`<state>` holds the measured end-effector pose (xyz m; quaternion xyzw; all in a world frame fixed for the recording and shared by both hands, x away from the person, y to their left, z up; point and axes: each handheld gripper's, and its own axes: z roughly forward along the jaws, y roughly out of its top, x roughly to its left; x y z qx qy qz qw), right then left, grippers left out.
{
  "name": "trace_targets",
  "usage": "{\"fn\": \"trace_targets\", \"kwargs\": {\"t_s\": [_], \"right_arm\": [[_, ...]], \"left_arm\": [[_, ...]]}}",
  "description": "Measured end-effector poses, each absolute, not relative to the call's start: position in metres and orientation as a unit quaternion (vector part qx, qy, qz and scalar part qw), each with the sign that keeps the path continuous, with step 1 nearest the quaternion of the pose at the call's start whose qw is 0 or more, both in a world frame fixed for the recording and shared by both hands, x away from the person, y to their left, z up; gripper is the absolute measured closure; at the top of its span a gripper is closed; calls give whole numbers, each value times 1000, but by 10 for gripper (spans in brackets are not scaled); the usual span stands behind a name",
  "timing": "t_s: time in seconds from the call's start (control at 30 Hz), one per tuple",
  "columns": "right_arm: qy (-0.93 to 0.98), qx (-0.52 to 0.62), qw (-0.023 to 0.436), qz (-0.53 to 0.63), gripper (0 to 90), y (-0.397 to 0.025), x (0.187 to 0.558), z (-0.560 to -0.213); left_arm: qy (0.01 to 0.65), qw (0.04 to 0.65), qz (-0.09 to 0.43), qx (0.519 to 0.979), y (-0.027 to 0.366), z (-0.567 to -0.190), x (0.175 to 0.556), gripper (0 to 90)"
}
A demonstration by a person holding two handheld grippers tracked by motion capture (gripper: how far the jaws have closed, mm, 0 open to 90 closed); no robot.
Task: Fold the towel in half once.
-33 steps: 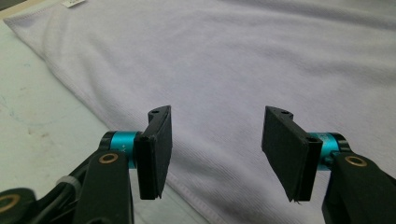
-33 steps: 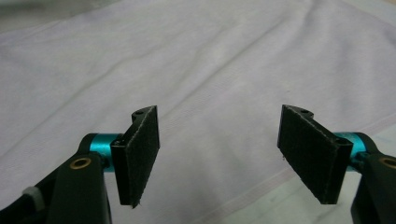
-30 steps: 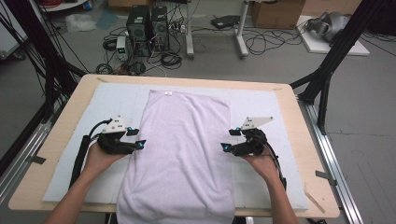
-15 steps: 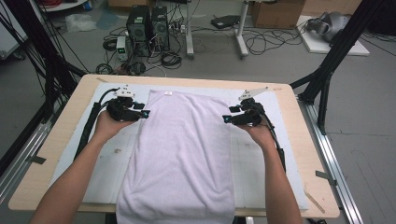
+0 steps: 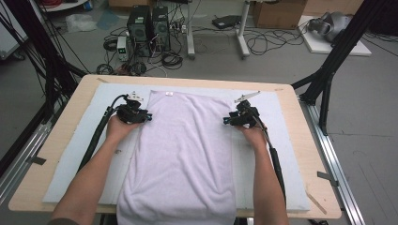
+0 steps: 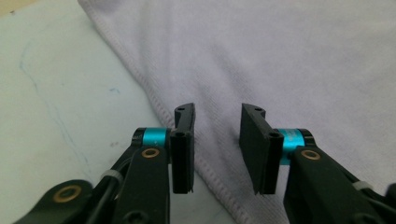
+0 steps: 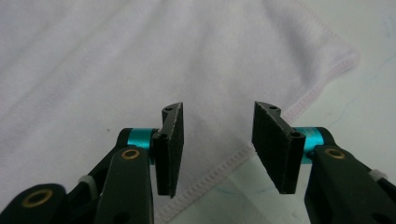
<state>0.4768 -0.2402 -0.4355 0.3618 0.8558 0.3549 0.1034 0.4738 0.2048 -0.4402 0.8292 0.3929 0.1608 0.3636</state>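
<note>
A person leans over a worktable with a gripper in each hand, both poised at the long edges of a pale lilac towel that lies flat on a light blue mat, its near end hanging over the table's front edge. The left gripper sits at the towel's left hem near the far end, its jaws apart and straddling the stitched border, as the left gripper view shows; the right gripper mirrors it on the opposite hem, jaws likewise apart with nothing between them. The risk from here is a missed or shallow pinch: the cloth lies flat against the mat, so jaws closing too high could slide off the hem, and an uneven grab on one side would likely skew any fold. A half second ago both grippers were at about the same far stretch of the towel; a second ago they sat nearer the person, around the towel's middle, so the hands have travelled forward along its edges.
</note>
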Motion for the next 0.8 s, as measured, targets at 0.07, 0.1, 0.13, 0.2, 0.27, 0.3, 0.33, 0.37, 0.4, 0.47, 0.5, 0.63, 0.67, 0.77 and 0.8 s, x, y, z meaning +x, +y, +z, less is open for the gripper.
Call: {"fn": "trace_targets", "kwargs": {"t_s": [0.07,0.1,0.13,0.2,0.27,0.3,0.33,0.37,0.4,0.47,0.5,0.63,0.67,0.77,0.8], "right_arm": [[861,353,129,341,659,-235,474,-438],[862,350,126,345,724,-234,473,-439],[861,350,125,347,782,-233,473,-439],[860,352,110,353,872,-232,473,-439],[861,354,109,349,879,-232,473,-437],[863,350,110,347,880,-233,473,-436],[863,349,113,347,881,-234,472,-434],[862,348,113,350,883,-236,472,-431],[859,351,114,354,883,-238,471,-429],[857,347,118,363,883,-242,469,-421],[855,345,117,368,883,-243,467,-416],[844,335,116,403,883,-250,458,-397],[843,330,106,412,882,-252,453,-392],[847,308,99,422,882,-254,432,-381],[847,303,94,428,882,-255,423,-378]], "left_arm": [[392,357,165,832,203,-439,473,841],[396,355,165,831,202,-439,473,856],[400,354,164,829,202,-438,473,866],[403,356,158,828,203,-437,473,879],[400,359,157,828,204,-435,472,882],[396,362,159,829,205,-433,471,882],[391,364,160,830,205,-430,470,883],[390,370,162,828,206,-428,469,883],[388,374,162,826,207,-425,468,884],[381,383,163,825,209,-418,465,884],[376,387,162,826,210,-415,463,884],[352,398,168,830,213,-399,449,884],[348,404,169,829,215,-396,443,883],[333,414,162,832,222,-391,421,883],[327,422,160,830,226,-392,408,883]]}}
